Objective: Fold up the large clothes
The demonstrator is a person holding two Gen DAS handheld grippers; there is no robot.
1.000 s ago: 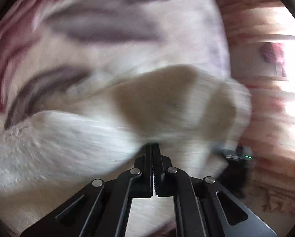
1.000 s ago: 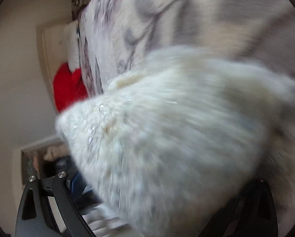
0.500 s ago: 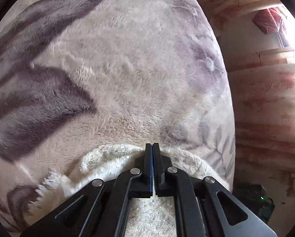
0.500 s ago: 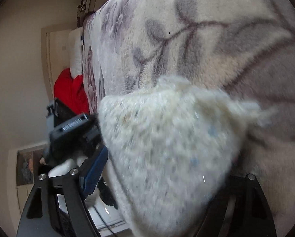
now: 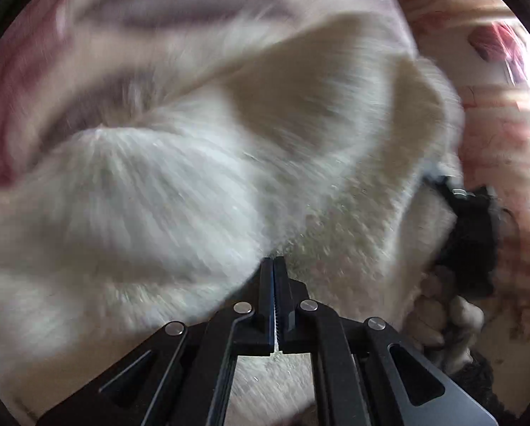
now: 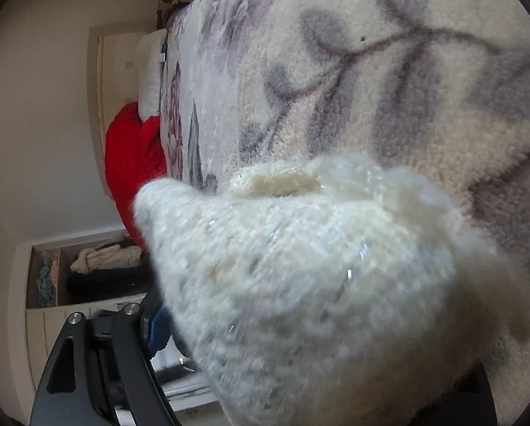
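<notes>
No text, label, brand, number or sign can be read in either wrist view; the blurred cream garment (image 6: 300,284) and the floral blanket (image 6: 389,71) carry no lettering.

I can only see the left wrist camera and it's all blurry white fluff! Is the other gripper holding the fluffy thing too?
Observer: The right gripper has its fingers wide, with the fluffy white garment bunched between them. Its tips are buried, so I can't tell if it grips.
Operator: What's the fluff lying over?
Observer: A cream blanket printed with grey leafy branches.
Operator: Is there anything colourful?
Observer: Yes, a bright red bundle beside the bed's far edge.
Operator: Any more clothes?
Observer: Some are stuffed in an open cubby by the wall.
</notes>
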